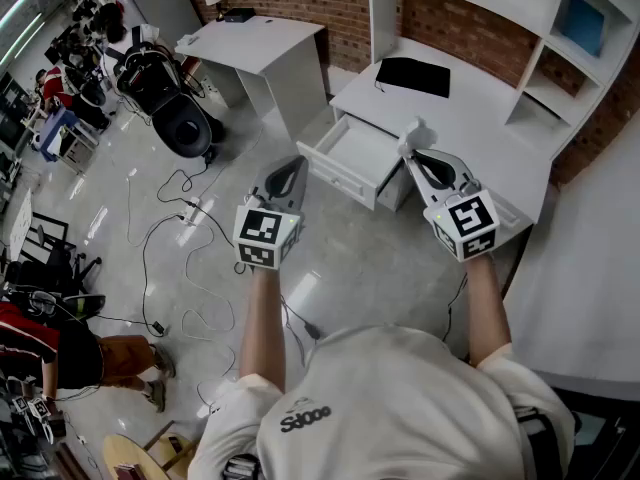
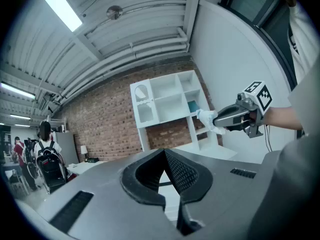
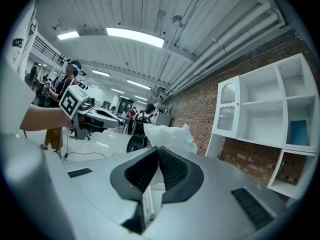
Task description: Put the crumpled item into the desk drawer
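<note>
The crumpled item [image 1: 413, 131] is a white wad pinched at the tips of my right gripper [image 1: 410, 153], which is shut on it. It hangs over the right end of the open white desk drawer [image 1: 352, 154], whose inside looks bare. In the right gripper view the wad [image 3: 170, 135] pokes out just past the closed jaws of the right gripper [image 3: 156, 149]. My left gripper [image 1: 292, 164] is shut and holds nothing, out over the floor left of the drawer. The left gripper view has its jaws [image 2: 164, 153] meeting at the tip, with the right gripper [image 2: 235, 116] and the wad [image 2: 207, 119] beyond.
A black pad [image 1: 413, 76] lies on the white desk [image 1: 480, 118], with a shelf unit [image 1: 560, 38] behind it. A second white desk [image 1: 262, 43] and a black chair [image 1: 170, 108] stand to the left. Cables [image 1: 180, 230] trail over the floor. A person [image 1: 70, 353] is at the lower left.
</note>
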The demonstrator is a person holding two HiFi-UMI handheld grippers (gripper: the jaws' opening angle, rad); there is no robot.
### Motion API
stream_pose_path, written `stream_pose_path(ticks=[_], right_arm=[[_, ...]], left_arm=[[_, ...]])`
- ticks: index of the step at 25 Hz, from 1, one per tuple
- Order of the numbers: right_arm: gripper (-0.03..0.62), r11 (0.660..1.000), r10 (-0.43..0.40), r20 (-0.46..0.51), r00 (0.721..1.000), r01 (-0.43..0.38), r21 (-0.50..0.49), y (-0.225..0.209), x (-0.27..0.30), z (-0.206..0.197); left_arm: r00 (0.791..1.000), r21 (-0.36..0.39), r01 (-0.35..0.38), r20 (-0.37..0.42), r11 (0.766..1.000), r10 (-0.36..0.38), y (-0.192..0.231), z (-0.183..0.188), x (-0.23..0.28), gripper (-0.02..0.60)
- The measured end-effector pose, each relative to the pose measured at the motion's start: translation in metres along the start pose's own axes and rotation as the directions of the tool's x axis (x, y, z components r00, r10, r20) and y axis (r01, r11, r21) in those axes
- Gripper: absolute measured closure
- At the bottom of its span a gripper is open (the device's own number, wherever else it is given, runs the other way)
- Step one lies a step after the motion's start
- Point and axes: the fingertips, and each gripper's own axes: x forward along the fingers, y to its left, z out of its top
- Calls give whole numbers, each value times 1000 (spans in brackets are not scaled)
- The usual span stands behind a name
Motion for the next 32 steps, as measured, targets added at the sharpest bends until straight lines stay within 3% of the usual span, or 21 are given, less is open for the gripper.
stream_pose_path(ticks=[17, 26, 32], right_arm=[[580, 999, -43, -6, 999, 43, 16, 15, 4, 10], [579, 994, -107, -60, 992, 108, 18, 47, 2, 3], [579, 990, -141, -64, 988, 143, 22, 28, 6, 4]], left_arm=[[999, -21, 34, 11, 999, -34, 15, -12, -17, 566], [997, -4, 75, 0, 997, -75, 28, -43, -38, 566], [996, 2, 87, 4, 996, -87, 33, -43, -24, 566]])
